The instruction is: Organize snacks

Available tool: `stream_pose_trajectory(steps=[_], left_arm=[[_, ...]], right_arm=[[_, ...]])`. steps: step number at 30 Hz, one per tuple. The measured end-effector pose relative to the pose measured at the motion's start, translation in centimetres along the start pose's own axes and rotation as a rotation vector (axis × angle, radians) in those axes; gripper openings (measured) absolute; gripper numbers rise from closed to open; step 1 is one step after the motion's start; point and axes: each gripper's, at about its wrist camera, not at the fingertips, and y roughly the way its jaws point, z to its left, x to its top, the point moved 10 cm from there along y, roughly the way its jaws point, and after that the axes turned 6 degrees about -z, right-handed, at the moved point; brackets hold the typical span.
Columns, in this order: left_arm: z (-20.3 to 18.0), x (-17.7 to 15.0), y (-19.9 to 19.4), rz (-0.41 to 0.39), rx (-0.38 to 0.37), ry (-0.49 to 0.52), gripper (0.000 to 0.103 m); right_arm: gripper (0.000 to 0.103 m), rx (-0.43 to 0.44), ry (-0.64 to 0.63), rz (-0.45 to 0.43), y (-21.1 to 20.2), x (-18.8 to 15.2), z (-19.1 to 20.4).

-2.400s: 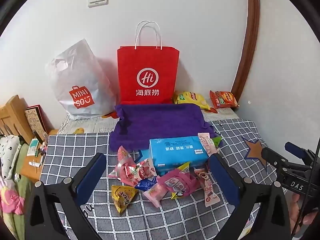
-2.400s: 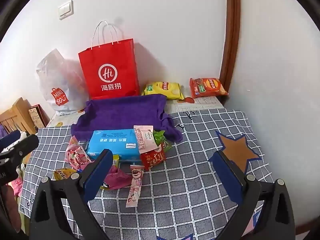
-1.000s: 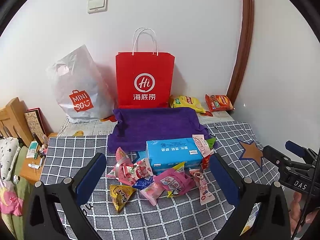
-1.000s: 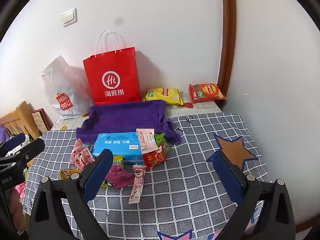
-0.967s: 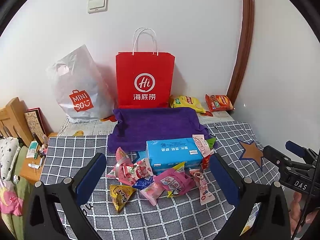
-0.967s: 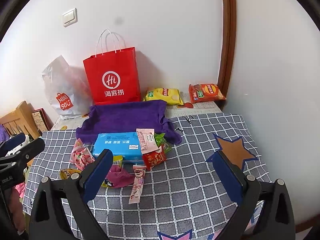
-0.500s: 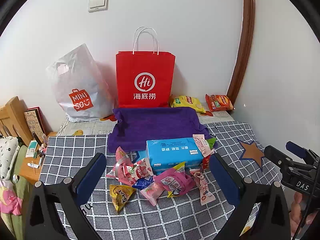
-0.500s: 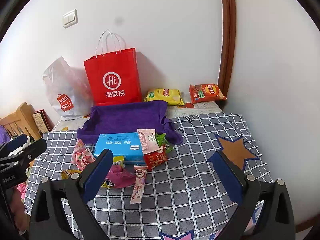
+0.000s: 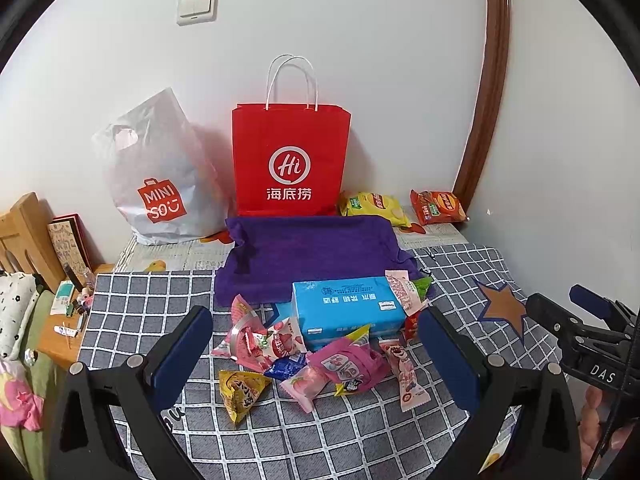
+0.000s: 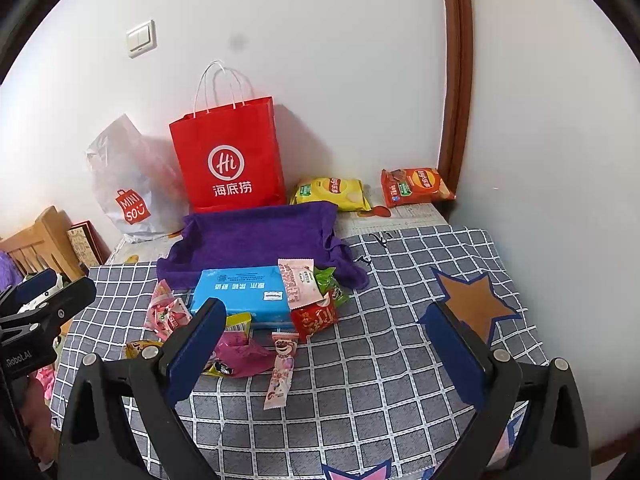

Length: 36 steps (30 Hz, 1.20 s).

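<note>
Both my grippers hang spread wide, empty: left gripper (image 9: 316, 344), right gripper (image 10: 324, 338). Snack pile (image 9: 320, 356) sits near the blue box (image 9: 346, 304), on the checked cloth (image 10: 380, 364). Only my left view shows the yellow triangle packet (image 9: 240, 392) whole.

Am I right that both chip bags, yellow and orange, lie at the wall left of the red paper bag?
Not quite. Both wrist views show the yellow chip bag and orange chip bag lying at the wall right of the red paper bag, not left.
</note>
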Motion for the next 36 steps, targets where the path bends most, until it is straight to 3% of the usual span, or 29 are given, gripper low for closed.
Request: stream_pose_trajectory(steps=[30,36], left_arm=[[0.0,0.0,1.2,-0.004,-0.024,0.007,0.103],[0.7,0.0,2.7,0.017,-0.019,-0.004,0.103]], right_arm=[[0.099,0.024,-0.012,-0.025,0.5,0.7,0.6],[0.099,0.026,0.013,0.017,2.6,0.0,-0.2]])
